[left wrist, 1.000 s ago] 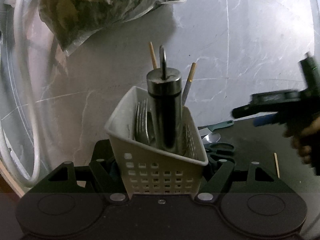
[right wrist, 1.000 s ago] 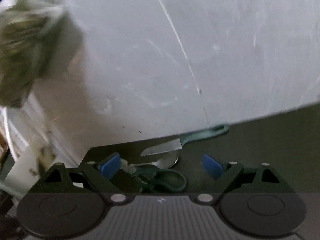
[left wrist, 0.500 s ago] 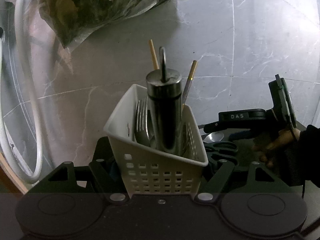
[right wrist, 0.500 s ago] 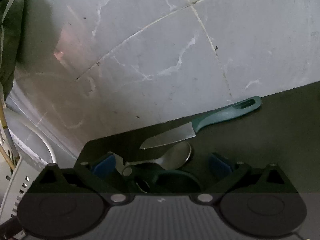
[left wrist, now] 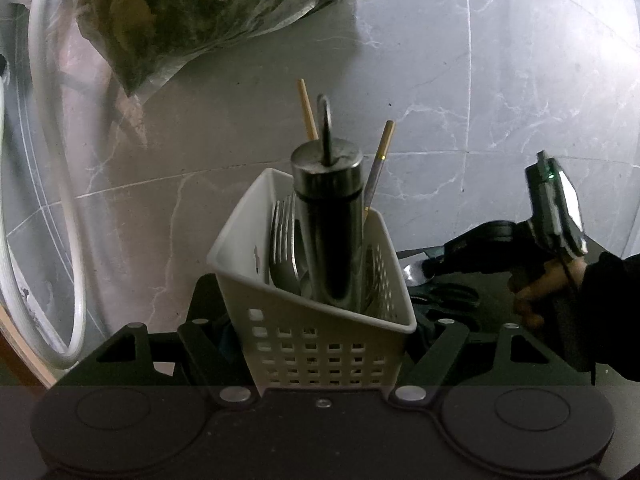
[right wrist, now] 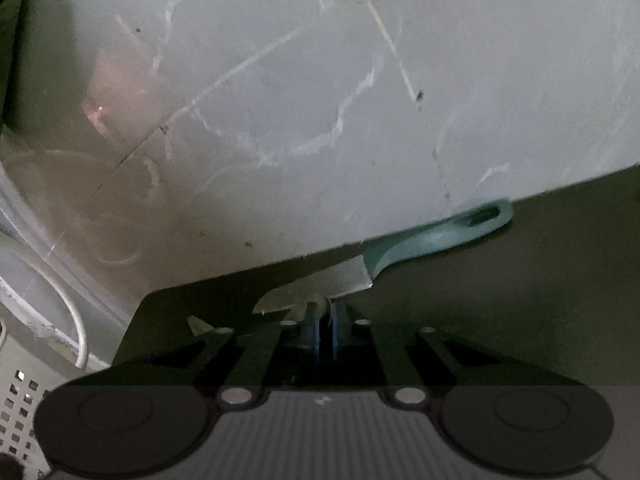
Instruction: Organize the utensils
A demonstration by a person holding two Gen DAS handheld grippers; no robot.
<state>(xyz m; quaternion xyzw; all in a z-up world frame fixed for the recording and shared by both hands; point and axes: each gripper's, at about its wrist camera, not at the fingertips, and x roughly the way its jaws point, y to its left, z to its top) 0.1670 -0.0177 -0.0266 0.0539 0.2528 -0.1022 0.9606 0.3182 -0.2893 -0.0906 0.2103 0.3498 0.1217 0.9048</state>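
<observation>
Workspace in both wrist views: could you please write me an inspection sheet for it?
Surface: dark mat bordered by grey marble tiles.
Job's things: white basket holding forks, steel canister and chopsticks; knife, spoon and scissors lying on the mat.
Clutter: plastic bag of greens.
Grippers: left tongs shut on the basket; right tongs just closed, apparently on the spoon.
Cables: white hose at left.
Surroundings: a person's hand gripping the right tongs.
</observation>
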